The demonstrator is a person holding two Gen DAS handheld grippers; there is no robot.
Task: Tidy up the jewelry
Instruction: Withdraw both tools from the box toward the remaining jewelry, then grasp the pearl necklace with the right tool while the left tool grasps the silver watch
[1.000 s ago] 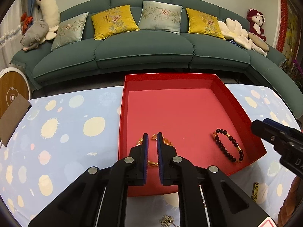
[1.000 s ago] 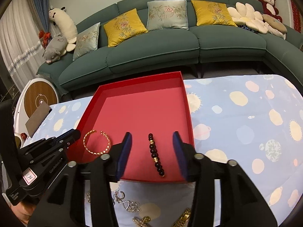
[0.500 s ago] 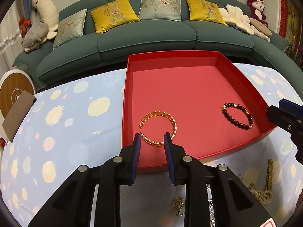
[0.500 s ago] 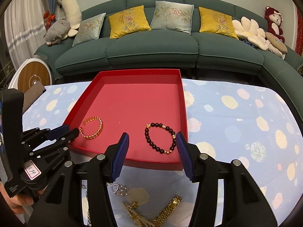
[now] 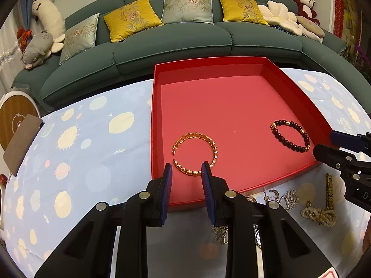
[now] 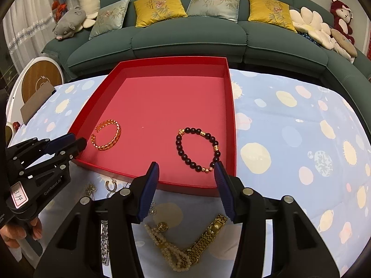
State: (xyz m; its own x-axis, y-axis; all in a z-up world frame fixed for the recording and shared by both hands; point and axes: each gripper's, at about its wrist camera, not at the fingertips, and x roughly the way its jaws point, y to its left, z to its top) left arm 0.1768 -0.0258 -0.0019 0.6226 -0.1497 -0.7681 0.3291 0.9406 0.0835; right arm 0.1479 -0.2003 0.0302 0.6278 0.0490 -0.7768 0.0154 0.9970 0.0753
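- Here, a table under a pale blue cloth printed with cream suns and planets [image 5: 97, 143] stood before a long teal fabric sofa [image 5: 171, 44] with yellow and grey embroidered cushions; plush toys sat at both its ends.
- On the cloth lay a shallow, square red cardboard tray [image 5: 160, 74] with low walls and a matt floor.
- In the tray, an open gold bangle of woven links [image 5: 197, 154] lay toward 7 o'clock, and a bracelet of dark round beads with gold spacers [image 6: 197, 149] toward 4 o'clock, well apart.
- Outside the tray's near edge, loose on the cloth: a cream pearl strand [image 6: 167, 247], touching a gold link watch [image 6: 208, 234], plus small silver pieces.
- The left gripper [image 5: 186, 171] hung over the near rim, its blue-padded jaws having just parted, narrowly apart and holding nothing, the bangle just beyond them.
- The right gripper [image 6: 186, 169] stood wider apart, empty, the beaded bracelet just ahead.
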